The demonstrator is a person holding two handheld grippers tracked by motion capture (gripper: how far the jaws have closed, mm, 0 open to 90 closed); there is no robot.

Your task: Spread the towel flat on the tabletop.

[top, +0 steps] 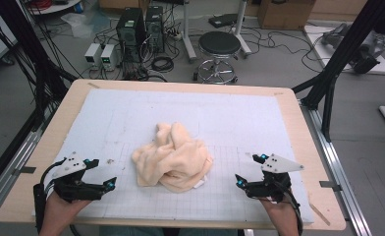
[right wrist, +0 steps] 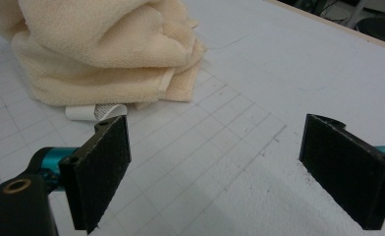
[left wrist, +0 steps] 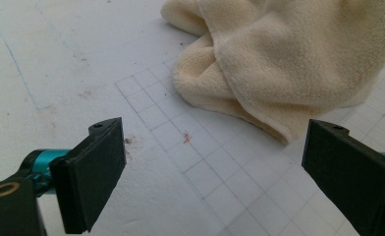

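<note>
Nearest the person, the left gripper [top: 102, 173] and right gripper [top: 249, 169] hover low over the worktop [top: 288, 103], each with its jaws spread wide and nothing between them. Between the two, a little farther in, a cream towel [top: 173, 158] lies crumpled in a heap on the white gridded mat [top: 131, 113]. It looks soft, light and floppy; a loose hemmed edge or corner at its near side seems the best place to pinch

2 grippers [top: 103, 173] [top: 248, 169], jaws wide apart
</note>
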